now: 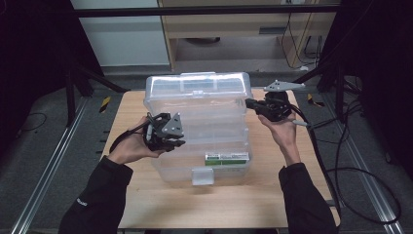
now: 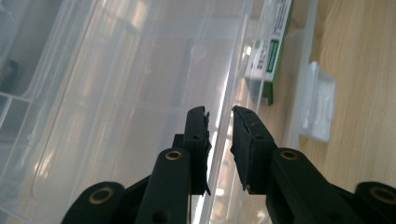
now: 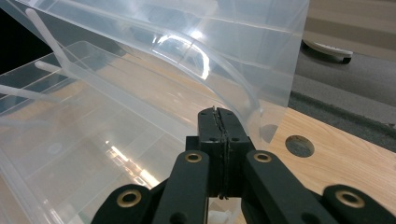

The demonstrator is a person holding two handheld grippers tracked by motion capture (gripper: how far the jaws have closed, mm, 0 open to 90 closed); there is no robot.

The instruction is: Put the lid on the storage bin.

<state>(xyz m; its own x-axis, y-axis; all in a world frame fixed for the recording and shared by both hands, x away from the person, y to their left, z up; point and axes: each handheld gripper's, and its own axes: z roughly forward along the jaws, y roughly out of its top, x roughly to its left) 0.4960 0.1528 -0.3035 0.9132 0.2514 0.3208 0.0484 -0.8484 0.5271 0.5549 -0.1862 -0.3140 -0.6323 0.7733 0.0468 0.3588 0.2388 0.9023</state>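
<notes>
Two claws work the box (image 1: 199,126): your right claw (image 3: 219,114) is pinched on the raised lid (image 3: 187,42) at upper right; your left claw (image 2: 219,116), apart, straddles the tray edge (image 2: 224,135) at centre-left.

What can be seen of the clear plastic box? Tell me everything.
The clear plastic box is a see-through tackle-style case with stepped trays, standing in the middle of the wooden table. Its lid is raised at the far side, and a latch tab hangs at the front. A green and white packet lies inside near the front. The right claw is shut on the lid's edge; the left claw straddles a tray rim, pads not pressing on it.
</notes>
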